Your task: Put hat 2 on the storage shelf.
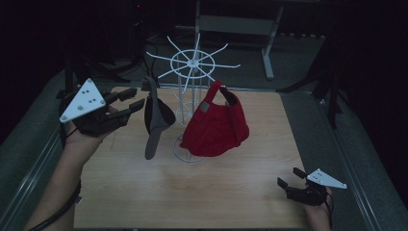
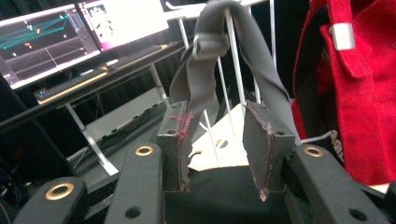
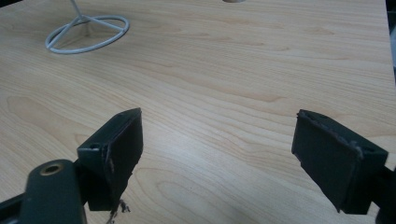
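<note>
**Me:** High view first, biggest thing down. The desk carries a white wire rack near its far edge, its ring foot on the wood and its spokes spread at the top. A red bag hangs off a spoke by its strap on the right side; a grey bag hangs on the left side, nearer the desk's left edge.

**Other:** Why hung like that?

**Me:** My guess is the spokes act as hooks, so each strap loop stays open and reachable.

**Other:** And your tongs?

**Me:** My left tongs are raised beside the grey bag with the jaws apart. In the left gripper view the grey strap loops just beyond the tips, not pinched. I'd say I'm lined up to take it. My right tongs sit low at the desk's near right corner, jaws wide and holding nothing, parked well clear of the rack.

**Other:** Any writing?

**Me:** Red bag has a small grey tab, blank as far as I can tell. White lettering lower down is too cut off to read.
</note>
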A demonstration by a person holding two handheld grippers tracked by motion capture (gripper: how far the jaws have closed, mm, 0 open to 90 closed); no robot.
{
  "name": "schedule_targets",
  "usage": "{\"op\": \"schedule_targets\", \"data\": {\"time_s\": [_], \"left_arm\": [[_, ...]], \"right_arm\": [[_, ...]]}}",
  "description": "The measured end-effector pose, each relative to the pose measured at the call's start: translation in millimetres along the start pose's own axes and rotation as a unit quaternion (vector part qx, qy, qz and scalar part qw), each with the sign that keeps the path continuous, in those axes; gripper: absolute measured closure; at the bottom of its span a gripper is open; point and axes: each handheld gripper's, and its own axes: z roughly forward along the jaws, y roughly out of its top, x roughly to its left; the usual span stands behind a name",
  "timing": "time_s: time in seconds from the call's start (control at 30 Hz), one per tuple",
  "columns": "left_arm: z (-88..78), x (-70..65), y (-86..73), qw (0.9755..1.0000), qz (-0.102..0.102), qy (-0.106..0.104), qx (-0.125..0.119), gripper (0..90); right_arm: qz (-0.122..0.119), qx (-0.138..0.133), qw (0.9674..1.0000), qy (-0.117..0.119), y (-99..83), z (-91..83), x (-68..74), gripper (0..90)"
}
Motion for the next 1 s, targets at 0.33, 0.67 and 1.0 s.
{"op": "schedule_targets", "data": {"time_s": [0.33,0.67,1.0], "left_arm": [[-8.2,-2.0,-34.3,0.9994,-0.032,-0.013,-0.001,61.5],[-13.9,-9.1,-70.3,0.9984,-0.055,-0.013,0.009,60.3],[-11.5,-16.2,-108.6,0.9965,-0.077,-0.017,0.028,60.4]], "right_arm": [[-0.004,-0.004,1.0,-0.004,0.8,-0.3,0.3,16.3],[-0.005,-0.003,1.0,-0.006,-0.3,1.2,0.8,16.3],[-0.009,0.0,0.9999,-0.009,-2.0,3.0,1.6,16.3]]}}
